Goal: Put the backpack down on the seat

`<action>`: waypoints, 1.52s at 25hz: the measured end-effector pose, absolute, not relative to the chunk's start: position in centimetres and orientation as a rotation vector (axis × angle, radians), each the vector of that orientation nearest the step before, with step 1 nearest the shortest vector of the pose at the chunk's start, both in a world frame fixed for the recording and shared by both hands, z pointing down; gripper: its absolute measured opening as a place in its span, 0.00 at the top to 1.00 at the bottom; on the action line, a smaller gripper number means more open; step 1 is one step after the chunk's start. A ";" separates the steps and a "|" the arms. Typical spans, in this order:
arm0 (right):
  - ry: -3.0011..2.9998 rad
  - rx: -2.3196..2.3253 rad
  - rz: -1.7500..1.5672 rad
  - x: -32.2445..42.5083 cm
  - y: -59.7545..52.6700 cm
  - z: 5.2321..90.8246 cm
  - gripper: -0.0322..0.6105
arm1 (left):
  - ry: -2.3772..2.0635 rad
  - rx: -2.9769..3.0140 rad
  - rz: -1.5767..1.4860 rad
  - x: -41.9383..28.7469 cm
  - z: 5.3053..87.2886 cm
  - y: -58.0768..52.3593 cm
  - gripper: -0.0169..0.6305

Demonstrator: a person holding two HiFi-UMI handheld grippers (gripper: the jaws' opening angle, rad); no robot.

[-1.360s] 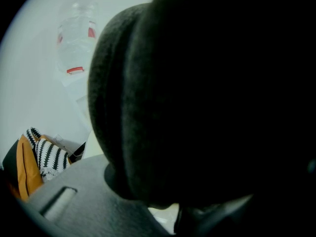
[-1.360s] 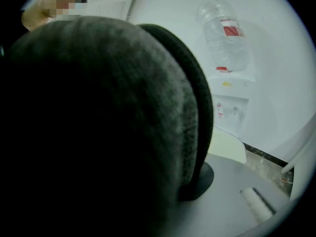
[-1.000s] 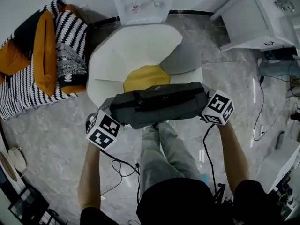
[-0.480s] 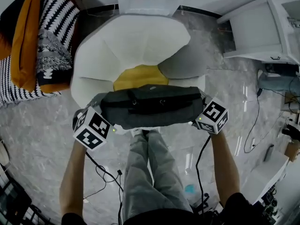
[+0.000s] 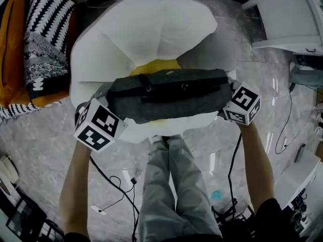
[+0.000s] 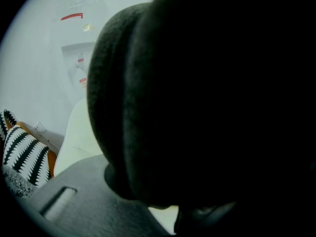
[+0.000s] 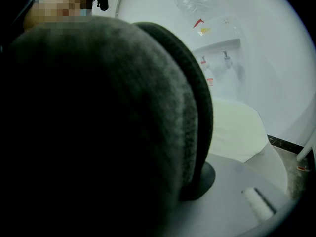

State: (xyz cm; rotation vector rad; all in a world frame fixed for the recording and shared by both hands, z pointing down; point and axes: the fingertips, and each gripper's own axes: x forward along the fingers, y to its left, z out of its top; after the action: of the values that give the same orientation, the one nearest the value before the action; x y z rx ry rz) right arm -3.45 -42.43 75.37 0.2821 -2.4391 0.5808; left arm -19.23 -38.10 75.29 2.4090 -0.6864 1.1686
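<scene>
A dark grey backpack (image 5: 169, 94) lies lengthwise between my two grippers, over the front of a white armchair (image 5: 146, 32) with a yellow seat cushion (image 5: 151, 65). My left gripper (image 5: 107, 110) is shut on the bag's left end, and its marker cube sits near the chair's front left corner. On the bag's right end my right gripper (image 5: 228, 94) is shut too. The backpack (image 6: 197, 98) fills the left gripper view, and the backpack (image 7: 94, 127) also blocks most of the right gripper view. I cannot tell whether the bag touches the seat.
A black-and-white striped blanket with orange cushions (image 5: 43, 39) lies left of the chair. A water dispenser (image 7: 217, 48) stands behind it. A white cabinet (image 5: 295, 19) is at the upper right. Cables (image 5: 113, 183) run over the marble floor beside the person's legs (image 5: 174, 185).
Both grippers have come down with the backpack, which now hangs lower and further over the chair's seat, covering more of the yellow cushion.
</scene>
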 end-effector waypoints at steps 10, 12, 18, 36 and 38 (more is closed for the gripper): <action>-2.450 0.287 0.515 -4.7 -47.6 78.3 0.64 | -0.717 2.411 1.148 -19.7 79.6 -42.8 0.78; -2.444 0.293 0.516 -5.0 -48.3 79.1 0.63 | -0.719 2.401 1.142 -20.1 80.5 -43.5 0.77; -2.427 0.288 0.537 -6.1 -49.9 81.6 0.63 | -0.735 2.354 1.140 -21.4 82.9 -45.1 0.77; -2.311 0.362 0.628 -8.1 -55.4 87.7 0.53 | -0.829 2.010 1.018 -24.6 89.4 -49.9 0.67; -2.305 0.405 0.662 -8.1 -56.2 87.9 0.45 | -0.868 1.945 1.007 -25.3 89.6 -50.1 0.60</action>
State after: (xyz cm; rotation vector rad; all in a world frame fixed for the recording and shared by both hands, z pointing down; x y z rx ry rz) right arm -8.14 -56.23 87.87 0.4049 -2.3051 0.6620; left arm -25.33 -50.15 89.63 1.9446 -0.8680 1.0068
